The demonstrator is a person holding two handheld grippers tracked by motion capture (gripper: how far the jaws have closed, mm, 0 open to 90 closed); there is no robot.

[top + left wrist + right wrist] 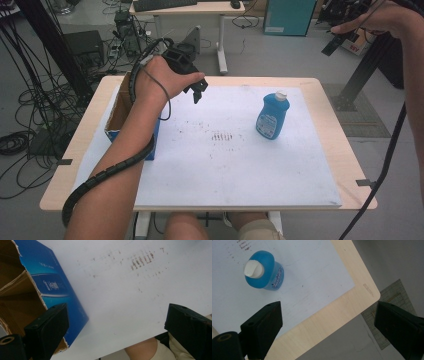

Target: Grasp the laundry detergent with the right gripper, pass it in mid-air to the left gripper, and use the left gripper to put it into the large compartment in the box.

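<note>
blue box [57,287] print illegible, bottle [272,116] label unreadable

The left hand-held gripper [196,91] is black, angular plastic, with a grey three-cornered plate on top. A thin grey cable loops over the left hand [160,80], and a thick black ribbed cable [107,172] trails along the bare forearm. In both gripper views the jaws are blocky matt black, each with a small round screw hole near its tip. A black cable [385,165] hangs from the right arm. No sleeves show; light beige shorts cover the thighs.
</note>
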